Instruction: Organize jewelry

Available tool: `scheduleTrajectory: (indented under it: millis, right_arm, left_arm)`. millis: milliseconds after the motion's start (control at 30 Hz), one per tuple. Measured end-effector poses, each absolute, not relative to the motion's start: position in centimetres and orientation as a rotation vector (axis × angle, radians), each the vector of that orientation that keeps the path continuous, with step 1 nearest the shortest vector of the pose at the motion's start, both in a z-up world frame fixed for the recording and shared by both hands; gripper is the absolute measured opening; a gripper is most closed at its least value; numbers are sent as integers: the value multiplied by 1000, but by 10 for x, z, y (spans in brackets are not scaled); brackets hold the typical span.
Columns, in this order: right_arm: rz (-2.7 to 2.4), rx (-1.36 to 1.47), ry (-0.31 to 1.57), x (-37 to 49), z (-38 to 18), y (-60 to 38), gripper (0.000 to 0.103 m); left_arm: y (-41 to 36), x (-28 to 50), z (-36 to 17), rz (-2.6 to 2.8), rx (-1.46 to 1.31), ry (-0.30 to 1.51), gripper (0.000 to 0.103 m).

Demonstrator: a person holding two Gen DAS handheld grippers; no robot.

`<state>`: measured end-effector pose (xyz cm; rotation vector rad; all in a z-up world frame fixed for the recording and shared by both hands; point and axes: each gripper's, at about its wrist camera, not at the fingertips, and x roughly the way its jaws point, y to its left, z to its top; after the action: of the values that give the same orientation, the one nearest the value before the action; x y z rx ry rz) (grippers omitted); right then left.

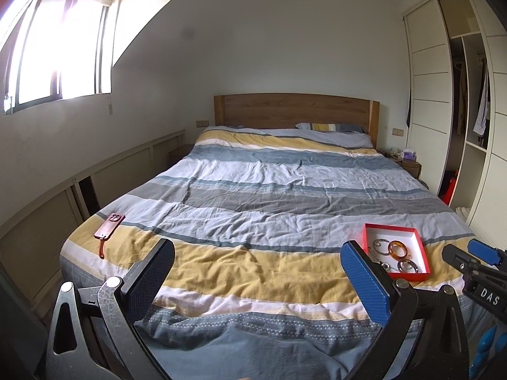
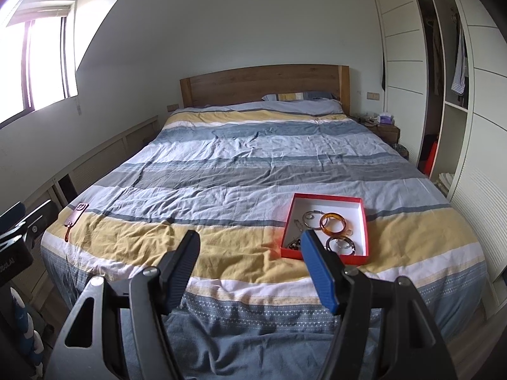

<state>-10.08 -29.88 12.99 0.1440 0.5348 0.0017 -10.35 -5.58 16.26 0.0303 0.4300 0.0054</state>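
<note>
Both tools hang above the foot of the bed with nothing between their fingers. The left gripper (image 1: 256, 253) is spread wide, and so is the right gripper (image 2: 250, 243), most likely because neither has yet gone in for a piece.

The shallow red cardboard tray with a white inside (image 2: 364, 221) lies on the striped blue, grey and yellow quilt (image 2: 237, 164), just ahead of the right gripper's blue finger and off to the right of the left gripper. It holds the jewellery: a translucent amber bangle (image 2: 332, 221), a thin silver hoop (image 2: 312, 216) touching it, a darker ring-shaped bangle (image 2: 340, 243) nearer the tool, and a small dark tangle (image 2: 293, 244) in the near left corner (too small to identify). The tray sits near the quilt's edge, presumably to be reachable from the foot.

A reddish-brown phone in a case with a strap (image 1: 110, 226) lies ahead and left of the left gripper, well apart from the tray.
</note>
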Motion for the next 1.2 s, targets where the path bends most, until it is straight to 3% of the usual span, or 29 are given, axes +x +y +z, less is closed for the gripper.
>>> scheduleTrajectory:
  millis: [1200]
  right_arm:
    - [-28,141,549,-103,118,-303,65]
  left_arm:
    - [-58,-99,140,-22,53,490,102]
